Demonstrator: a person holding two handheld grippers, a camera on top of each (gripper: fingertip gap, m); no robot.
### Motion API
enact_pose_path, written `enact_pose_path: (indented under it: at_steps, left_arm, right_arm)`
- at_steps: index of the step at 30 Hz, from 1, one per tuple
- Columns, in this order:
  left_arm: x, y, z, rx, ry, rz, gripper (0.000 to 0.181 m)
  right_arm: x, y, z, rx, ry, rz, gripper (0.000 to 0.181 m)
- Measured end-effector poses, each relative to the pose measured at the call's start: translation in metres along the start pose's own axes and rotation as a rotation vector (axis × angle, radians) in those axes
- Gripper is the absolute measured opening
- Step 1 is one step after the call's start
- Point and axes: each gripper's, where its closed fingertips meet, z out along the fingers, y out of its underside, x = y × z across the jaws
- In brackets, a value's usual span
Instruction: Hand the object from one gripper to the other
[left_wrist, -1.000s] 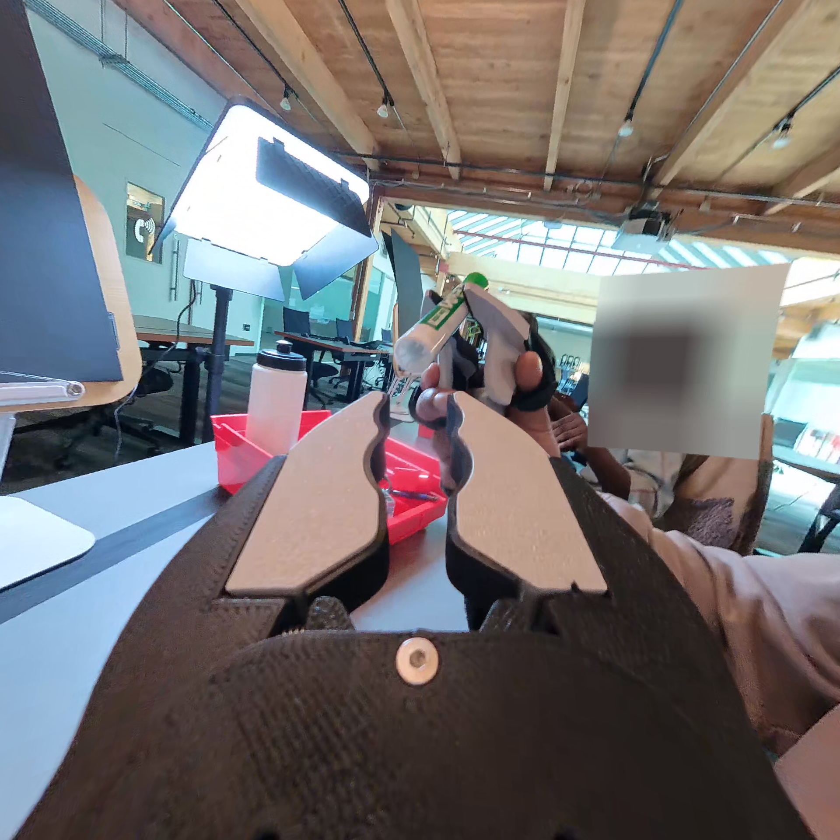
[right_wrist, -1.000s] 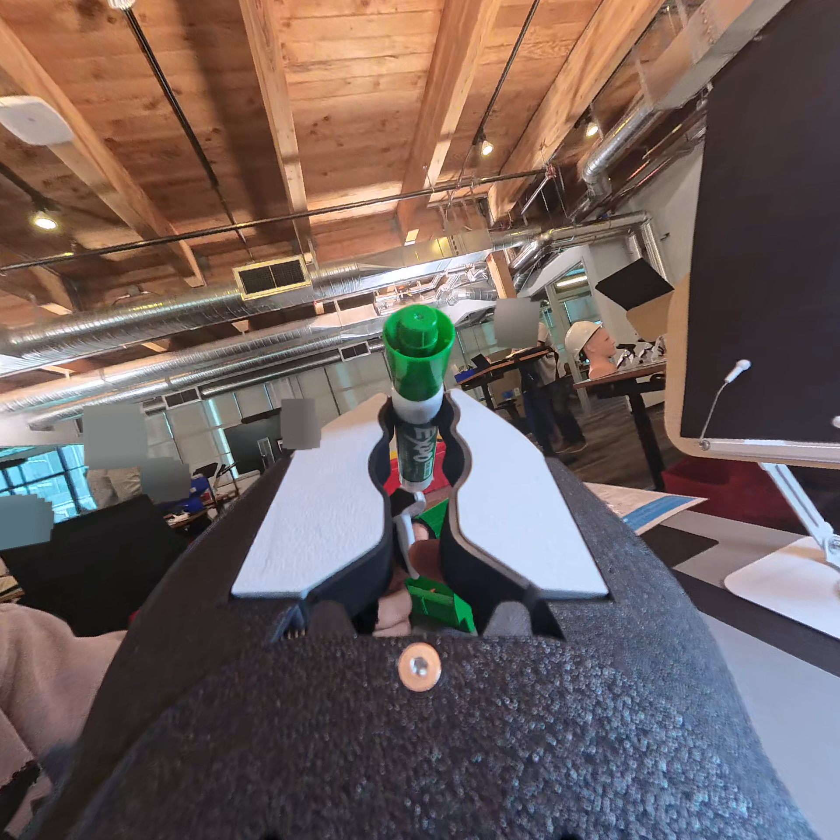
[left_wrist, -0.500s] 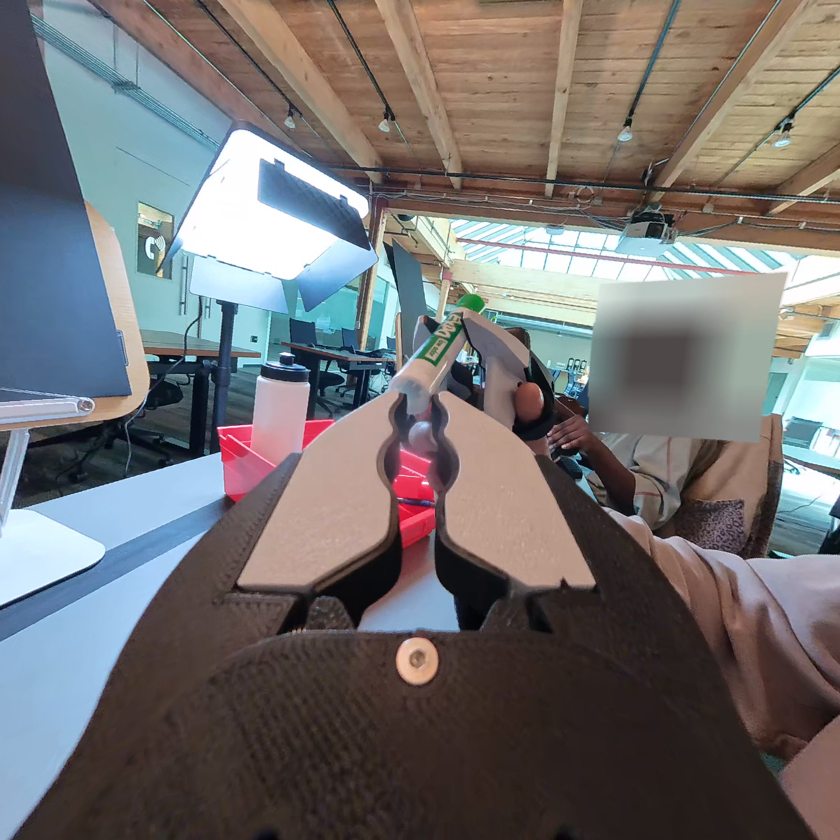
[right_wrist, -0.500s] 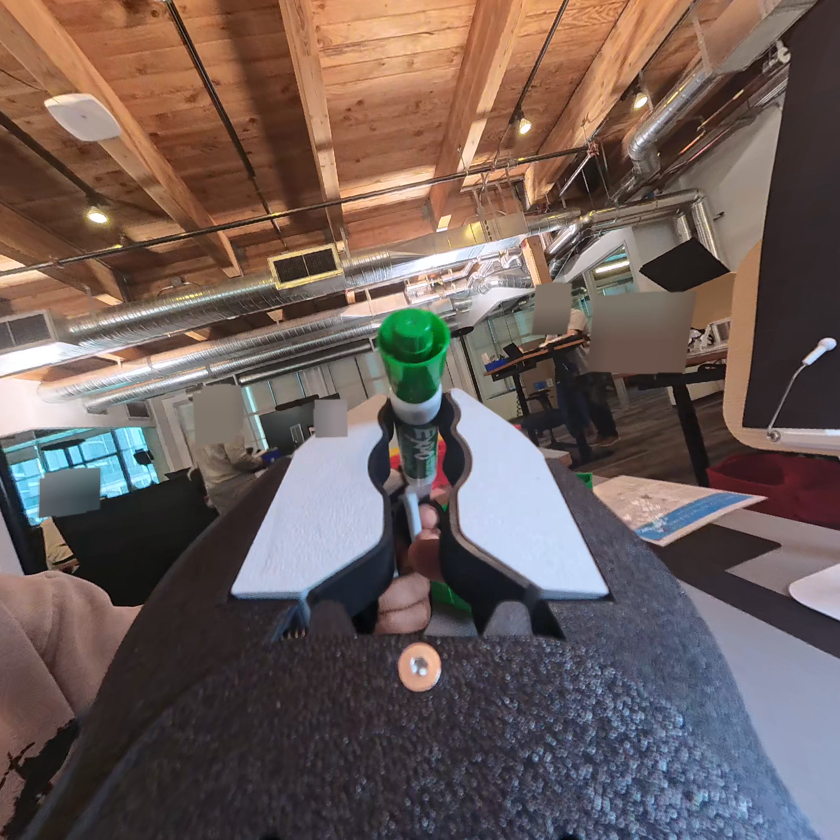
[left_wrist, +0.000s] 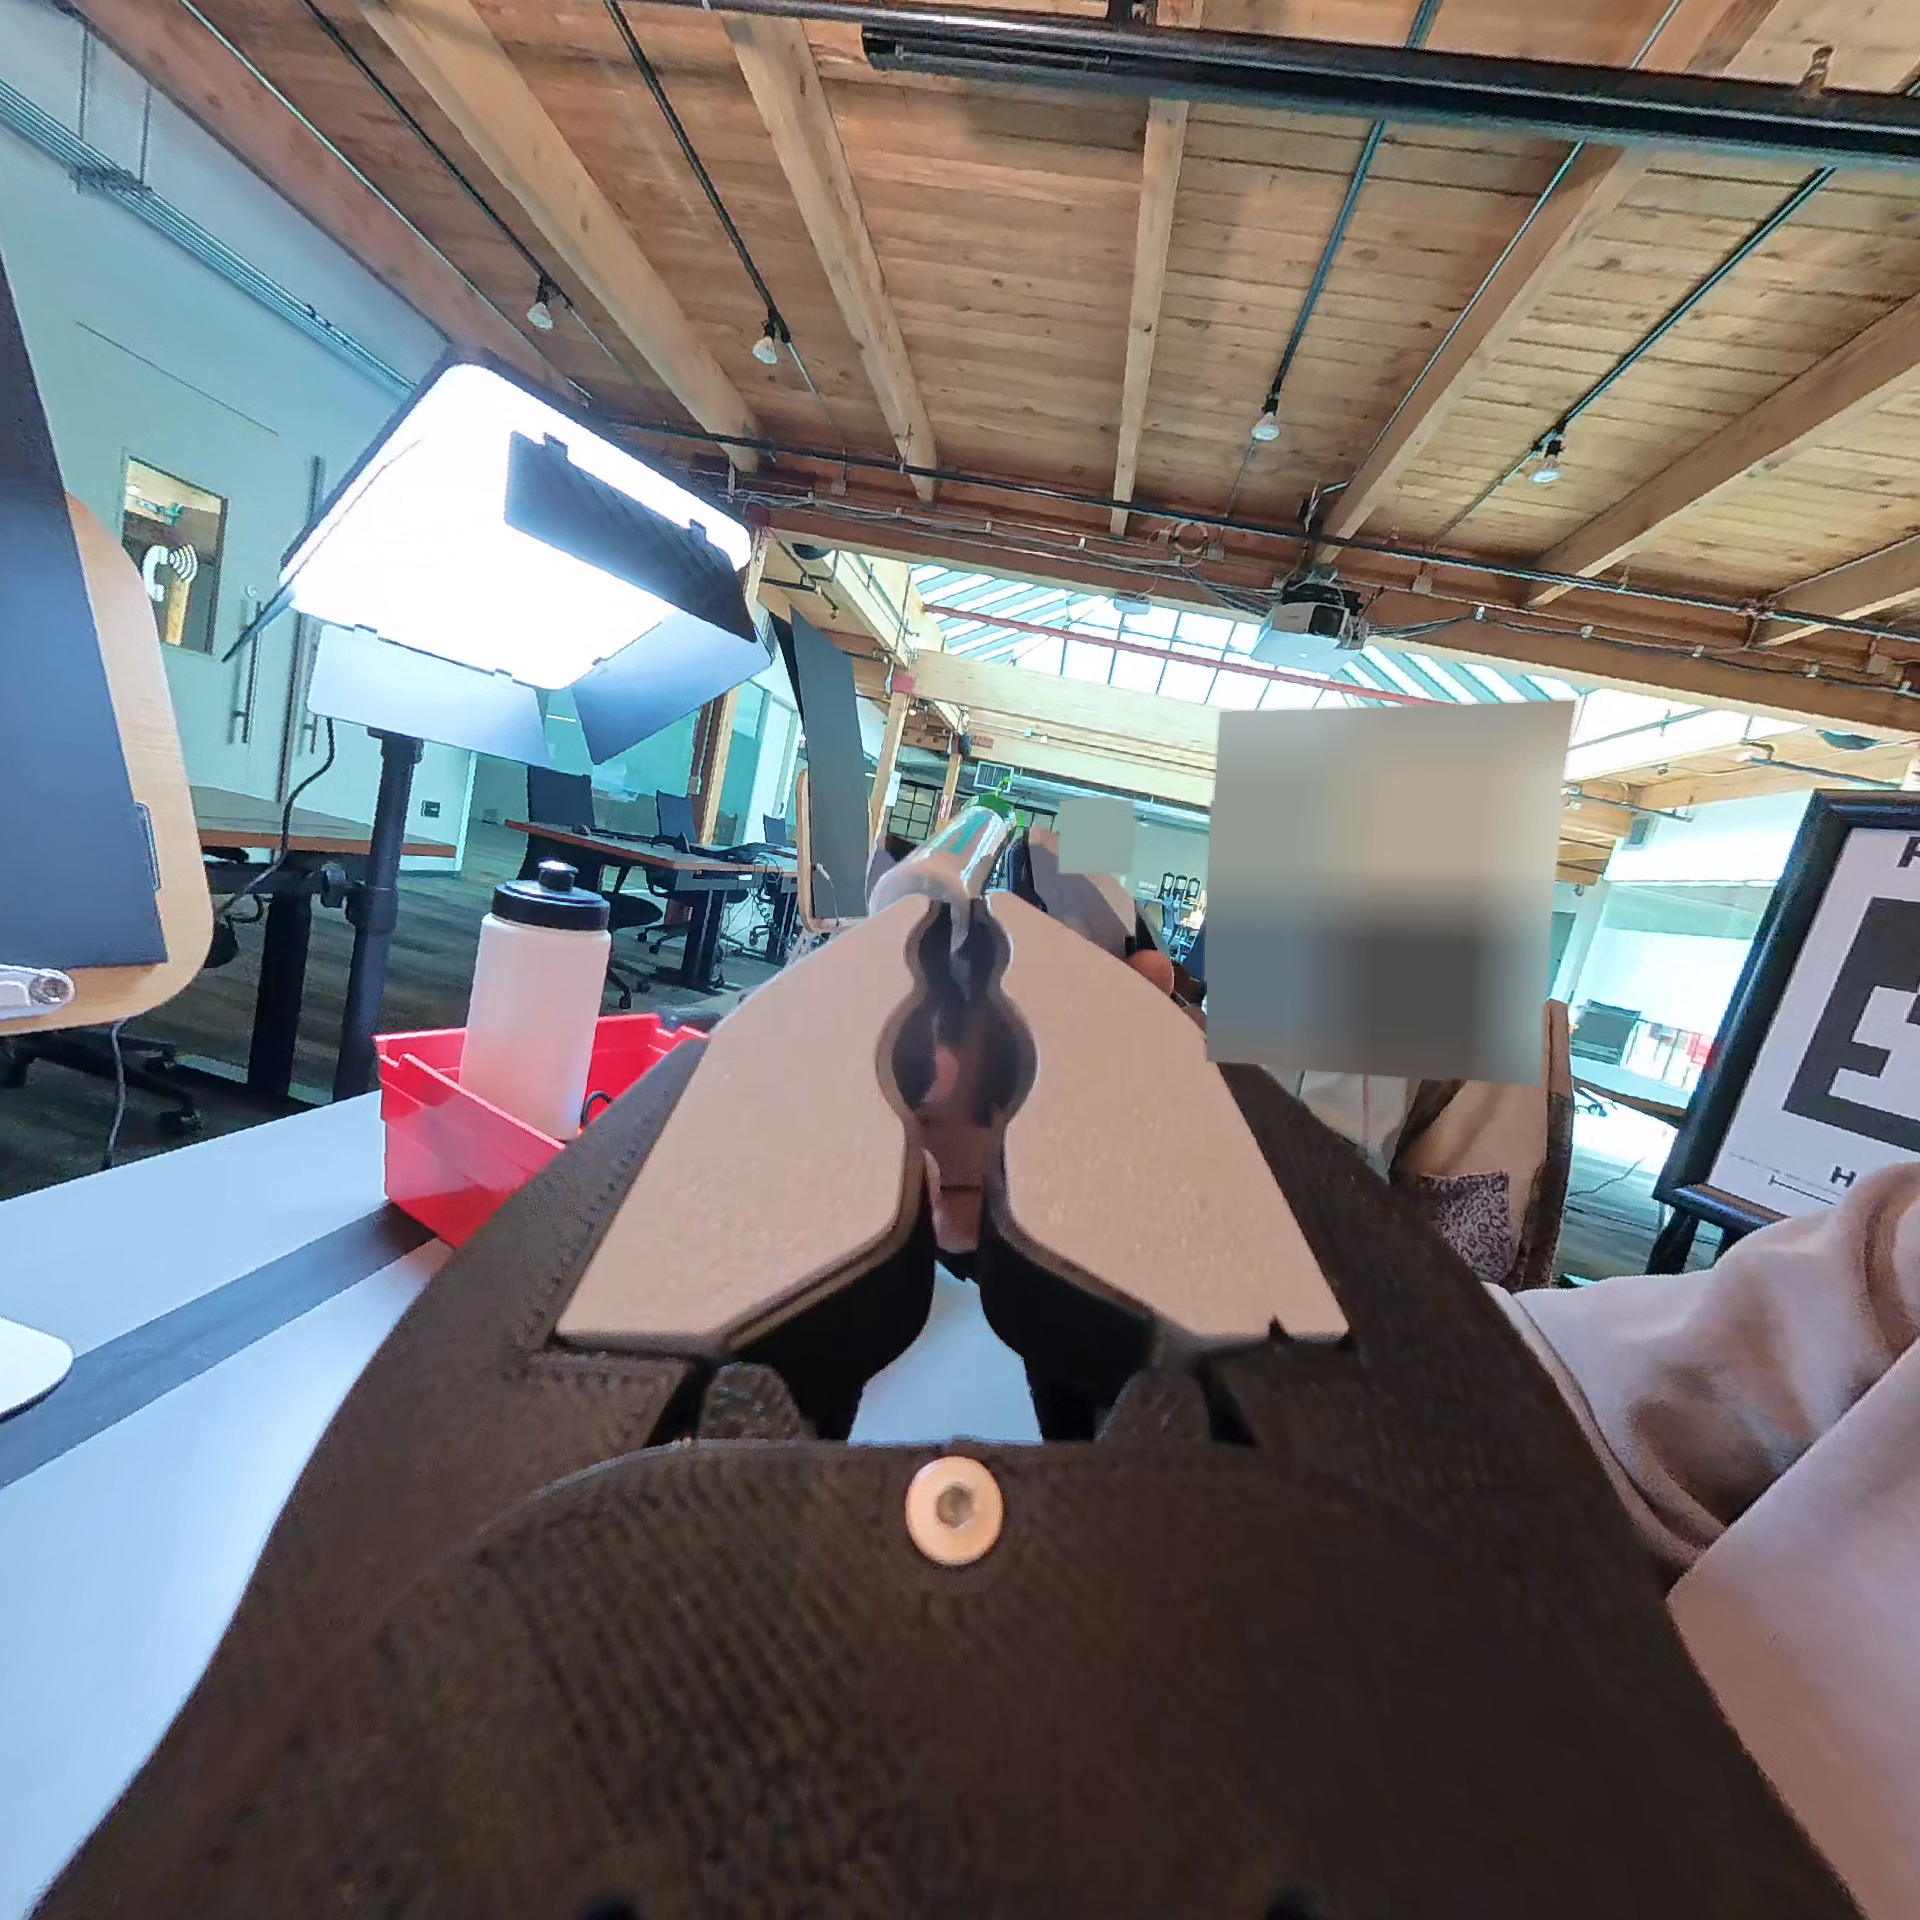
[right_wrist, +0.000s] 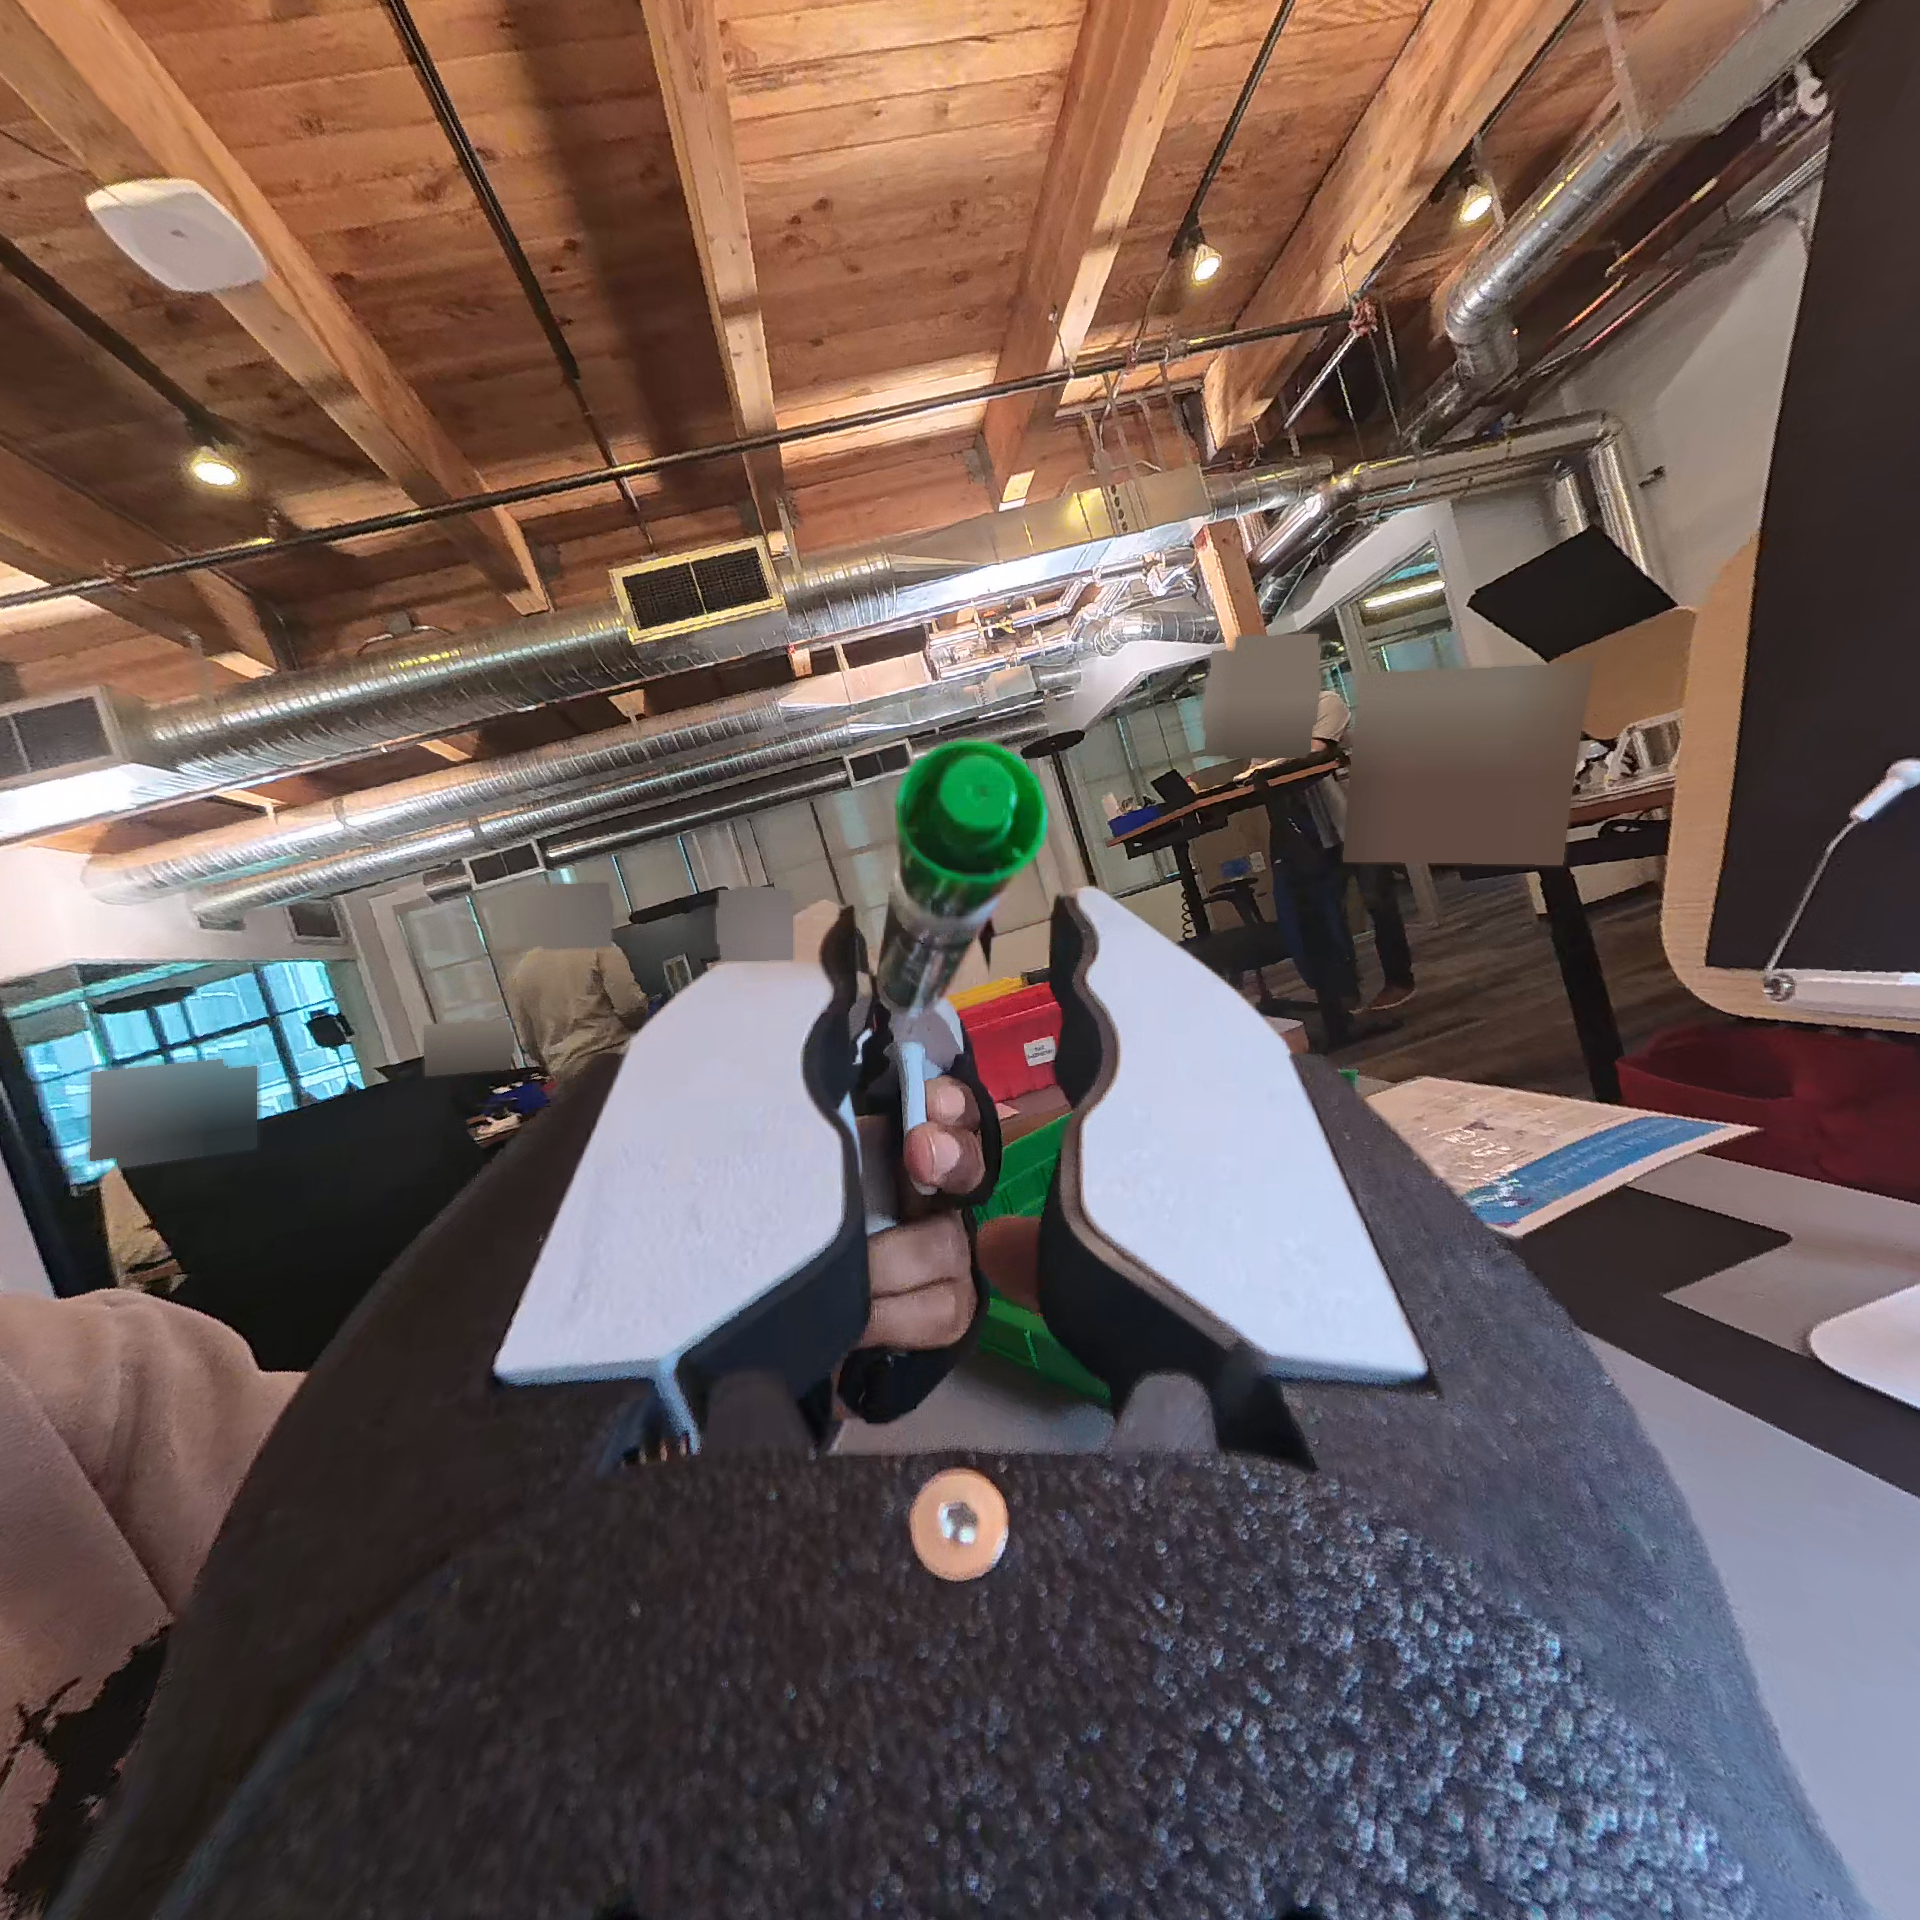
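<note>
A white marker with a green cap (right_wrist: 966, 821) points toward the right wrist camera. My left gripper (left_wrist: 956, 914) is shut on the marker's (left_wrist: 951, 862) tail end, with the marker sticking out past its tips and away from it. My right gripper (right_wrist: 951, 914) is open, its fingers standing apart on either side of the marker's barrel without touching it. In the right wrist view the left gripper's fingertips (right_wrist: 925, 1049) pinch the marker's lower end, with a hand (right_wrist: 935, 1143) on its trigger. Both grippers are held up above the table.
A red bin (left_wrist: 447, 1101) with a white bottle (left_wrist: 535, 997) stands on the grey table (left_wrist: 156, 1247) to the left. A lit studio lamp (left_wrist: 499, 592) stands behind it. A green bin (right_wrist: 1023, 1164), a paper sheet (right_wrist: 1558, 1143) and a monitor (right_wrist: 1818, 520) lie to the right. The gap from one gripper's tips to the other's is roughly 6 cm.
My left gripper moved up to the marker's tail and shut on it. My right gripper, which held the marker, opened and let go.
</note>
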Motion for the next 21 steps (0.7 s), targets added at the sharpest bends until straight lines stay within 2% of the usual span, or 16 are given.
enact_pose_path:
  at_steps: [7, 17, 21]
  left_arm:
    - [0.000, -0.035, -0.013, 0.077, -0.011, 0.045, 0.004]
    - [0.002, -0.102, -0.048, 0.236, -0.044, 0.118, 0.004]
    - [-0.001, -0.114, -0.058, 0.252, -0.089, 0.174, 0.004]
  right_arm:
    - [0.009, 0.013, 0.000, -0.029, -0.005, 0.032, 0.042]
    - [0.034, 0.018, -0.010, -0.029, 0.070, 0.017, 0.038]
    - [0.041, 0.031, -0.011, -0.111, 0.127, -0.088, 0.035]
